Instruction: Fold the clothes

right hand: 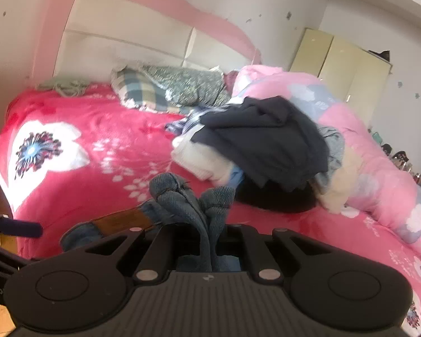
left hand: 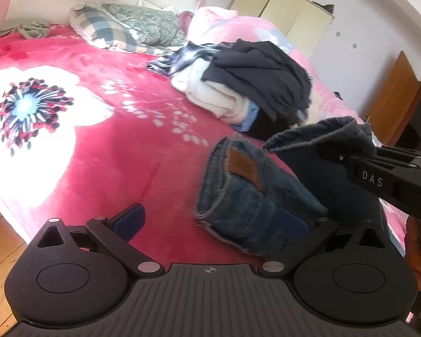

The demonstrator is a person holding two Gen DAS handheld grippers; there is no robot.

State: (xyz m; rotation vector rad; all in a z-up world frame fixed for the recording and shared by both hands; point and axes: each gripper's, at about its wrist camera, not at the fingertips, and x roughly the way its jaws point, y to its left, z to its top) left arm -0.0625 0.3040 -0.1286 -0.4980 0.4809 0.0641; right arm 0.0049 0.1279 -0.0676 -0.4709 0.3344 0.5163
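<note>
Jaws of the right gripper point(right hand: 210, 224) are clamped on a bunched fold of the blue denim jeans point(left hand: 247, 196), lifting it above the red floral blanket point(left hand: 112, 140). Jaws of the left gripper point(left hand: 216, 224) stand wide apart, its right finger against the jeans' waistband edge, its left finger over bare blanket. Beyond the jeans lies a heap of dark and white garments point(left hand: 252, 84); left of them the blanket is open up to the bed's near edge.

Two tongs point(left hand: 213, 221) point(right hand: 210, 241); one jeans point(left hand: 247, 196); two pillows point(left hand: 109, 29) point(left hand: 151, 24); one clothes pile point(left hand: 249, 81).
</note>
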